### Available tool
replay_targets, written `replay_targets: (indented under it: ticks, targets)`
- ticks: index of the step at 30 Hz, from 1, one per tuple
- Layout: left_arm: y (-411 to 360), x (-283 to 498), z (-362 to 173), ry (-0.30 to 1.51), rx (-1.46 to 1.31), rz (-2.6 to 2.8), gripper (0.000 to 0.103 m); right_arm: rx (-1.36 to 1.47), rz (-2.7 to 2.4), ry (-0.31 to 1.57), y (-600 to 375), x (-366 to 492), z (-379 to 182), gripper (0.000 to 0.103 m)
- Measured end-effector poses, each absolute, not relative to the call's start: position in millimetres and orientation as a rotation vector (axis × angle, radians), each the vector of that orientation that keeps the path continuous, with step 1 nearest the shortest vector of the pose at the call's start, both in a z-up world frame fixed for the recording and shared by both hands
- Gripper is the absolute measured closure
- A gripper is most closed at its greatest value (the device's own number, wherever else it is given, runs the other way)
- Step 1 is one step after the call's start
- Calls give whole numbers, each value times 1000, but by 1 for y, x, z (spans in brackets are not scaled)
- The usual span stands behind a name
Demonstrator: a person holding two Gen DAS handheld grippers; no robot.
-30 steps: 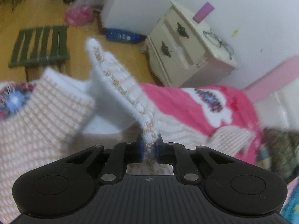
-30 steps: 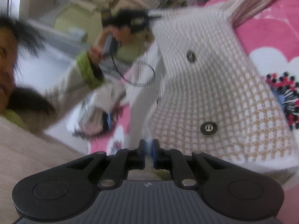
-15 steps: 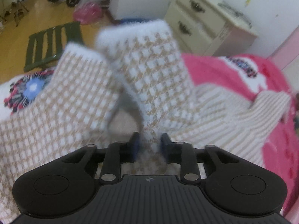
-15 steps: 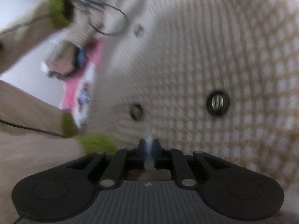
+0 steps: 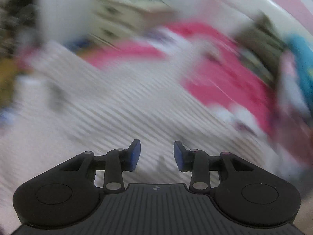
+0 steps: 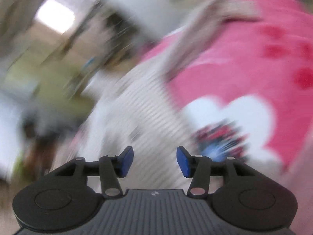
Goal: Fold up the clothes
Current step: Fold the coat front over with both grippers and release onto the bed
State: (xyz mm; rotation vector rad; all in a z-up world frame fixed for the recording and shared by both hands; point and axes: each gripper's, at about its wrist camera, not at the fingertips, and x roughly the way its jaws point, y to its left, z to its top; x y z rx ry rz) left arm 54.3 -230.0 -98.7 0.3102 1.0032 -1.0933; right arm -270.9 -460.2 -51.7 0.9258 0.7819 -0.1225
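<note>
Nothing I can read anywhere: both views are smeared with motion blur, and the only mark I can pick out is a small round emblem on the ribbed body of each gripper, too small to make out. In the left wrist view my left gripper has its jaws standing apart with nothing between the blue pads; they have just been opening, and the knit lies below them, not pinched. The sweater, white with faint tan ribbing, spreads across the lower and left part of that view on the pink blanket, which carries white patches I cannot resolve into a pattern. Behind it I see a cream blur that looks like a drawer unit, and at the right edge something turquoise and a dark mottled mass I cannot identify. In the right wrist view my right gripper is likewise parted, its jaws having just opened, with no cloth caught between the blue pads. The sweater runs up the middle there, one paler strip of it reaching toward the top right over the pink blanket; a white flower shape with a dark red and blue centre sits just beside the right finger. The left side of that view is an unreadable smear of green, brown and white.
</note>
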Motion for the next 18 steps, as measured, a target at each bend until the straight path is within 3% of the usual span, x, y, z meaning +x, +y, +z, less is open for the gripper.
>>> replay_targets:
  ticks: [4, 8, 14, 18]
  targets:
    - [-260, -16, -155, 1126, 369, -1254, 67, 1027, -231, 752, -488, -244, -74, 49]
    - [-270, -47, -196, 1217, 427, -1265, 68, 944, -159, 844, -494, -184, -100, 49]
    - [-261, -51, -203, 1219, 417, -1248, 68, 833, -134, 843, -496, -94, -129, 49]
    - [-260, -48, -205, 1237, 409, -1255, 68, 922, -69, 843, -500, -58, -148, 49]
